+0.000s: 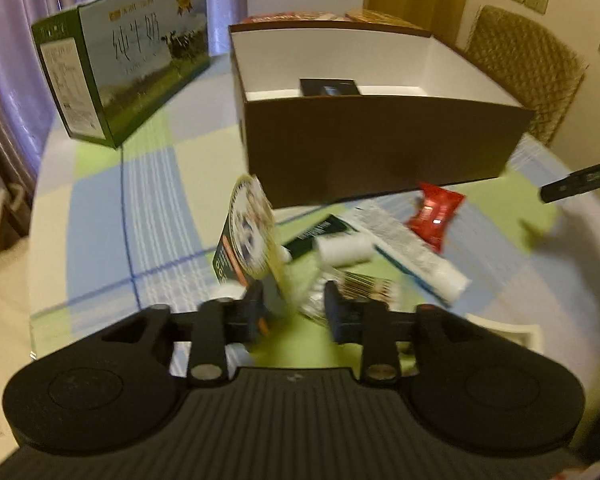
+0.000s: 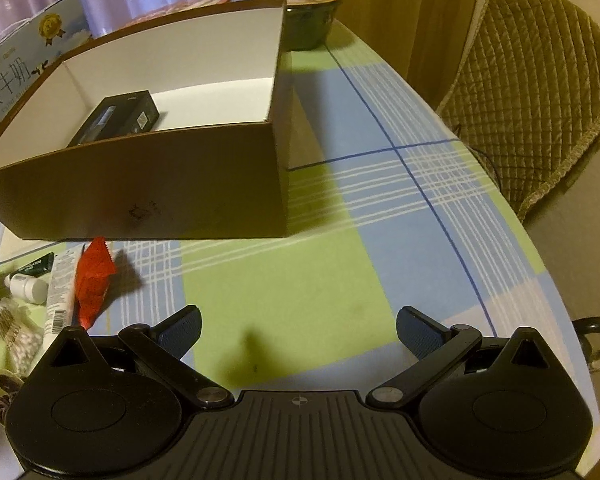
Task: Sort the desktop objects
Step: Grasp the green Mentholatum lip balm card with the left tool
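Note:
My left gripper [image 1: 294, 308] is shut on a small cup with a round printed foil lid [image 1: 252, 236], tilted on its side and lifted over the pile. Below lie a white bottle [image 1: 342, 250], a white tube [image 1: 412, 248], a red packet [image 1: 434, 216], a dark green tube [image 1: 320, 234] and a clear box of cotton swabs [image 1: 360, 286]. The brown open box [image 1: 380, 140] stands behind, with a black carton [image 1: 328, 87] inside. My right gripper [image 2: 298, 330] is open and empty above the checked tablecloth, right of the red packet [image 2: 94, 280] and in front of the box [image 2: 140, 188].
A green and white milk carton [image 1: 116, 68] stands at the back left. An instant noodle bowl [image 2: 304, 12] sits behind the box. A quilted chair [image 2: 536, 80] stands past the table's right edge. The right gripper's finger [image 1: 576, 182] shows at the left view's right edge.

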A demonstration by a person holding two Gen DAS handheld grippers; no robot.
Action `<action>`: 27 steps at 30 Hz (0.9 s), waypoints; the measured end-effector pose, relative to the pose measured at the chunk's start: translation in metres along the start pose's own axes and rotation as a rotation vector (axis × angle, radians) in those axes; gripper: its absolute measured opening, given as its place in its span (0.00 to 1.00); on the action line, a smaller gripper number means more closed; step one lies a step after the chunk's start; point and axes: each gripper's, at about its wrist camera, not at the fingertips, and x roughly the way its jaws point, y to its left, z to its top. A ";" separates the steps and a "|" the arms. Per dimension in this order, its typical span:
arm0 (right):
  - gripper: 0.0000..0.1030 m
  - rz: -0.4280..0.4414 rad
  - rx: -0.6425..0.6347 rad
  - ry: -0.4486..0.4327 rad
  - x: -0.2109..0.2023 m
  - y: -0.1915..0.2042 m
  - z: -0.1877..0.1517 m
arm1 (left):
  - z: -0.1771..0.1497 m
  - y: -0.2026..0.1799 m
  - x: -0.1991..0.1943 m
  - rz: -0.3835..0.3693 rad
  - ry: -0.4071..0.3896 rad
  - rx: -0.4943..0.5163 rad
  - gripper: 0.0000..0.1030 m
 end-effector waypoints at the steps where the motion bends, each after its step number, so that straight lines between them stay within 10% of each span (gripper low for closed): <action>1: 0.98 -0.003 0.004 0.001 0.000 -0.002 -0.001 | -0.001 0.003 -0.002 -0.016 0.003 -0.011 0.29; 17: 0.98 -0.020 0.023 0.015 -0.002 -0.010 -0.009 | 0.001 0.053 0.023 -0.021 0.082 -0.354 0.42; 27: 0.98 -0.032 0.034 0.026 -0.002 -0.011 -0.012 | 0.007 0.053 0.047 -0.017 0.089 -0.374 0.36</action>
